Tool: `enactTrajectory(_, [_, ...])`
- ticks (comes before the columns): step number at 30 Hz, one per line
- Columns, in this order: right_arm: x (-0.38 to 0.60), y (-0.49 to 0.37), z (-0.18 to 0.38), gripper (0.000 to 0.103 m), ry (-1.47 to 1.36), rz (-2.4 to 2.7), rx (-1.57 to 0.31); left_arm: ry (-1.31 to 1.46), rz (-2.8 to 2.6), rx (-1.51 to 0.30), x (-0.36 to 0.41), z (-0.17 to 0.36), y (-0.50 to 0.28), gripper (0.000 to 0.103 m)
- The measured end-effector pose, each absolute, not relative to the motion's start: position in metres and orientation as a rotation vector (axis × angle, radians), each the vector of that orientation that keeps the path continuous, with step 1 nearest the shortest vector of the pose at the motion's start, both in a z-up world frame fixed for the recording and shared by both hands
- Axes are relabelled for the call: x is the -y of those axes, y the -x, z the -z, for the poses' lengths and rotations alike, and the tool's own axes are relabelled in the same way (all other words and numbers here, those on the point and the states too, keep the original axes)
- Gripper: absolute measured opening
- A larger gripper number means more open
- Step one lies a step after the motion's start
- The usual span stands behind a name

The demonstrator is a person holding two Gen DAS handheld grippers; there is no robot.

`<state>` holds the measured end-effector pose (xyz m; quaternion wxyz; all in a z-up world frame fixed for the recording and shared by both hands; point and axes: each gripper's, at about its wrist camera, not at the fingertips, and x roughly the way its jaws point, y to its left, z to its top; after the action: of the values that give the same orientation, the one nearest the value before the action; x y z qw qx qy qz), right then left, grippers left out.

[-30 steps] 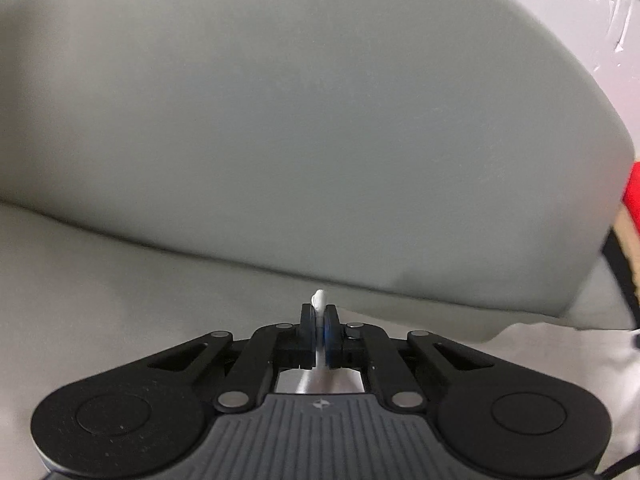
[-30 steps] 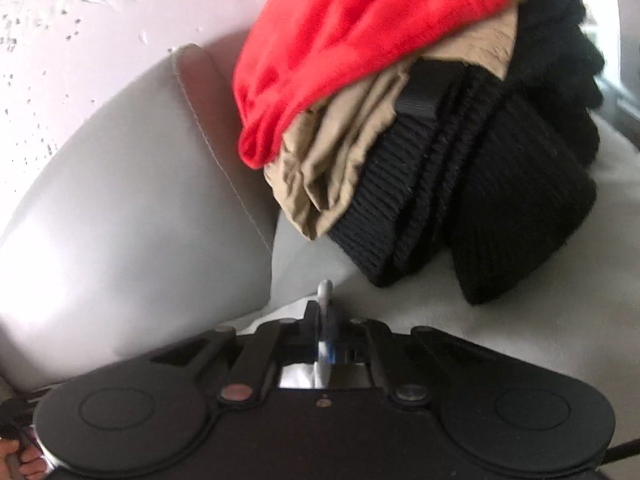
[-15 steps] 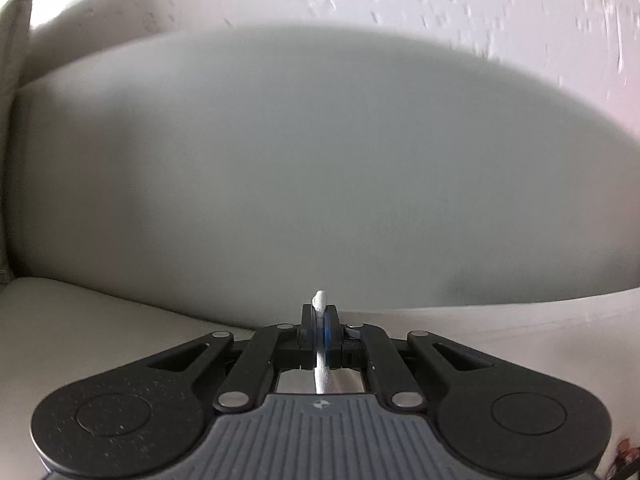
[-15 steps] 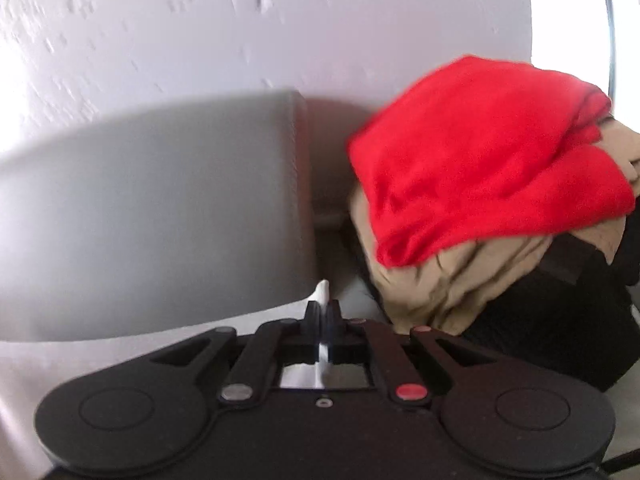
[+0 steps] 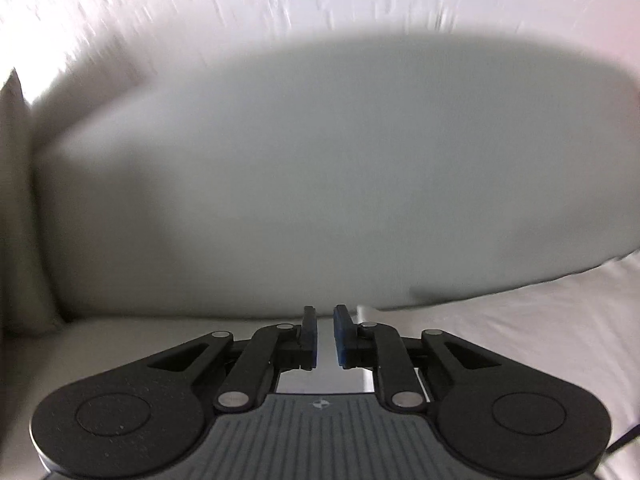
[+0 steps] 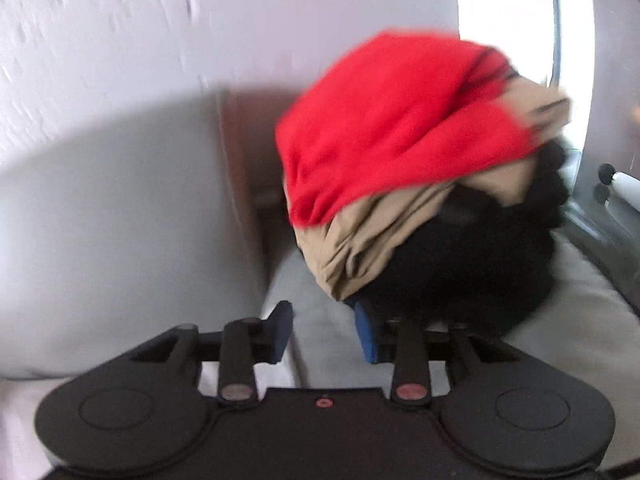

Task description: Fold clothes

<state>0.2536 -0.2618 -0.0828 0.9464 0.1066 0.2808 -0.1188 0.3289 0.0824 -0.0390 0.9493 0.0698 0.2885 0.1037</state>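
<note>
My left gripper [image 5: 325, 322] hovers over the sofa seat and points at the grey back cushion [image 5: 320, 180]. Its jaws are opening, a narrow gap stands between the blue pads, and nothing is pinched there. A white cloth [image 5: 520, 320] lies spread on the seat to its right, one edge just beside the right finger. My right gripper [image 6: 324, 320] is also opening, wider, with only bare seat showing between its fingers. Just beyond its right finger sits a pile of clothes: a red garment [image 6: 400, 132] on top, a tan one [image 6: 380, 236] under it, a black knit [image 6: 480, 276] at the bottom.
A textured white wall [image 5: 320, 0] rises behind the sofa. A second cushion [image 5: 16, 208] stands at the far left. In the right wrist view the back cushion [image 6: 120, 220] fills the left side, and a bright window with a black-tipped white object [image 6: 616, 180] is at the far right.
Both grippers were shut on a thin edge of white cloth; both have let it go and their jaws now stand apart. Both views have lifted, showing more wall.
</note>
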Motion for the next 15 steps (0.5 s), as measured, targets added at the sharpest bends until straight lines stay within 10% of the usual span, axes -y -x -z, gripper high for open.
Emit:
enactTrajectory(8, [0.283,-0.129,-0.028,0.050,-0.268,0.093,-0.470,-0.148,-0.058,-0.496,-0.056,-0.069,-0.138,0.022])
enactTrajectory(15, [0.305,-0.036,-0.009,0.061,-0.359,0.010,-0.593,-0.015,0.038,-0.745,-0.038,0.006,-0.034,0.030])
